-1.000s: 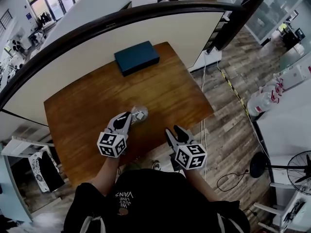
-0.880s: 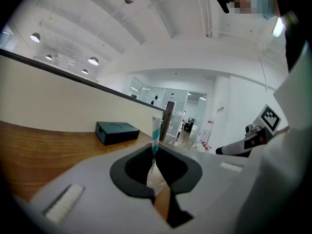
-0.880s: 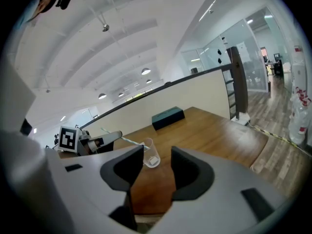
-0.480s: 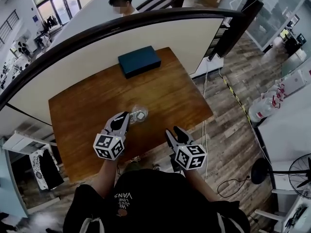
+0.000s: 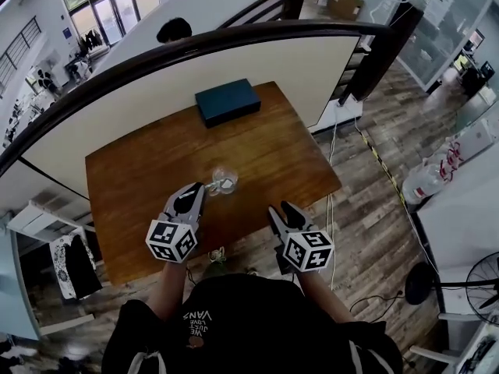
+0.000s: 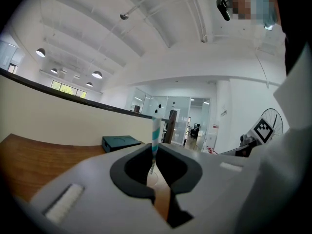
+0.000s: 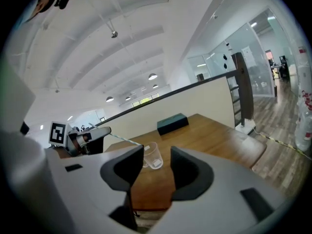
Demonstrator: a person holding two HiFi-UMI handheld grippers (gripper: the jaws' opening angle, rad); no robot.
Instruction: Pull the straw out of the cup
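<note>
Two grippers show near the desk's (image 5: pixel 148 170) near edge in the head view. The left gripper (image 5: pixel 195 188) reaches in with its tips just beside the clear cup (image 5: pixel 224 180), which stands near the desk's middle. The right gripper (image 5: pixel 281 209) hangs at the near edge, apart from the cup. A dark teal box (image 5: pixel 227 102) lies at the far edge. The straw is too thin to make out here.

In the left gripper view, the left gripper's (image 6: pixel 155 150) jaws are almost together, pinched on the white-and-teal striped straw (image 6: pixel 155 128), which rises upright above them. The box (image 6: pixel 121 143) lies beyond on the desk (image 6: pixel 34 160).

In the right gripper view, the right gripper's (image 7: pixel 157 149) jaws stand apart and grip nothing. The cup (image 7: pixel 152 157) shows through the gap, farther off on the desk (image 7: pixel 214 130). To the left, the left gripper (image 7: pixel 105 132) holds the straw (image 7: pixel 122 138), which slants down toward the cup. The straw's lower end passes behind the right gripper's jaw, so whether it is inside the cup cannot be told.
</note>
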